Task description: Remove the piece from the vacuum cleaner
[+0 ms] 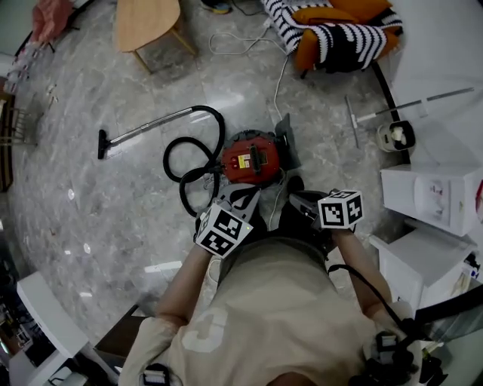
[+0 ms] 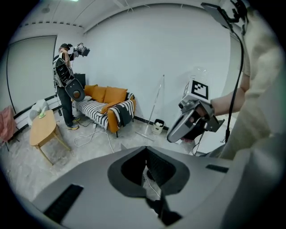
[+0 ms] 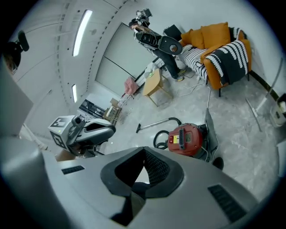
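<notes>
- red vacuum cleaner (image 1: 251,157) on floor (image 1: 113,219), frame centre; black hose (image 1: 175,160) coiled at its left
- left gripper (image 2: 146,151): jaws together, empty
- right gripper (image 3: 144,151): jaws together, empty

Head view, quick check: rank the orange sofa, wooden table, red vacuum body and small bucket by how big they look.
1. orange sofa: largest, though cut off at the top edge.
2. wooden table and red vacuum body: about alike; the table is cropped and farther away, so unranked.
3. small bucket: smallest.
</notes>
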Demonstrator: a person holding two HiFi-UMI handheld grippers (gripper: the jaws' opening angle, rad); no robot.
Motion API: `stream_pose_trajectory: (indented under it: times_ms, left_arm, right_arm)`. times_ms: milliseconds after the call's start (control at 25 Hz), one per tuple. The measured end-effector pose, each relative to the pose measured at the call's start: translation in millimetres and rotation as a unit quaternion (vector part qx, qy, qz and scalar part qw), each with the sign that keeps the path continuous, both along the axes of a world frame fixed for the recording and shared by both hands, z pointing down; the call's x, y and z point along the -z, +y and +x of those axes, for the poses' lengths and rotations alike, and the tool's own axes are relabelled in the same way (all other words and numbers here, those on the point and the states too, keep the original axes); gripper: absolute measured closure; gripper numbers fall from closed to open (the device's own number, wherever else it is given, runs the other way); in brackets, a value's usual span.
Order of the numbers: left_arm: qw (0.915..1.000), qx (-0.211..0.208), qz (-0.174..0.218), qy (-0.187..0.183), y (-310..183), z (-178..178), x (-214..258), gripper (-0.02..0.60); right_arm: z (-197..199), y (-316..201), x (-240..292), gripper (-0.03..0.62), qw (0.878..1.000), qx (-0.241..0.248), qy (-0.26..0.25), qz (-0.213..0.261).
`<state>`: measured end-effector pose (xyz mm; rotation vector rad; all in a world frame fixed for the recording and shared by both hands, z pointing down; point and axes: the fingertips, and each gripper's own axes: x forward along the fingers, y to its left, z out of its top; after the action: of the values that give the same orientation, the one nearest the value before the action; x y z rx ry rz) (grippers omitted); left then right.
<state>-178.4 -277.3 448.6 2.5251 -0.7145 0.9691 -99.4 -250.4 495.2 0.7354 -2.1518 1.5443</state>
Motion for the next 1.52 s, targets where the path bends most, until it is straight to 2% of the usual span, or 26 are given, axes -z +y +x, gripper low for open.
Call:
stream_pose_trajectory:
  times_ms: [200,360,480,560,640,720,800,960,1000,1240,1520]
  left_arm:
    - [0.9994,0.014,-0.027,-0.018,-20.1,25.1,-26.5,0.578]
    - [0.9976,0.040,-0.053,-0.022,-32.3,29.6,-44.7,0.578]
    - [0.9951,0.048,-0.080,-0.033,-34.0,34.7,-75.2,0.578]
    - [0.9932,0.048,-0.095,-0.045,-33.3,36.7,-99.0,0.578]
    - [0.9914,0.050,-0.109,-0.052,-33.9,40.3,-120.5,0.578]
    - [0.9897,0.049,-0.124,-0.052,-29.3,45.6,-134.3,0.578]
    - [0.9879,0.049,-0.139,-0.048,-21.9,47.4,-145.0,0.578]
    - [0.9842,0.059,-0.160,-0.047,-16.0,41.4,-177.1,0.578]
    - [0.9835,0.061,-0.164,-0.046,-15.1,41.4,-184.6,0.578]
    - [0.9811,0.070,-0.178,-0.027,-17.8,48.9,-223.0,0.578]
    - [0.9783,0.095,-0.184,-0.005,-19.3,49.9,-254.5,0.578]
  right_arm:
    - [26.5,-39.0,-57.4,0.592,0.999,0.021,0.023,-0.021]
    - [25.4,-64.7,-104.1,0.592,0.996,0.069,0.046,-0.028]
    - [25.5,-83.7,-143.1,0.592,0.993,0.092,0.062,-0.026]
    - [31.5,-100.8,-173.2,0.592,0.993,0.079,0.089,-0.016]
    - [45.9,-124.4,-203.0,0.592,0.993,0.035,0.116,-0.009]
    - [58.1,-138.2,-228.5,0.591,0.993,-0.015,0.117,-0.021]
    - [65.1,-143.9,-252.3,0.588,0.992,-0.040,0.118,-0.035]
    - [71.0,-158.4,-301.3,0.410,0.986,-0.034,0.161,-0.037]
    - [71.7,-160.7,-312.1,0.384,0.984,-0.026,0.173,-0.034]
    - [75.1,-165.2,-368.9,0.379,0.970,0.029,0.240,-0.017]
    - [66.5,-181.0,-411.5,0.379,0.956,0.061,0.288,0.014]
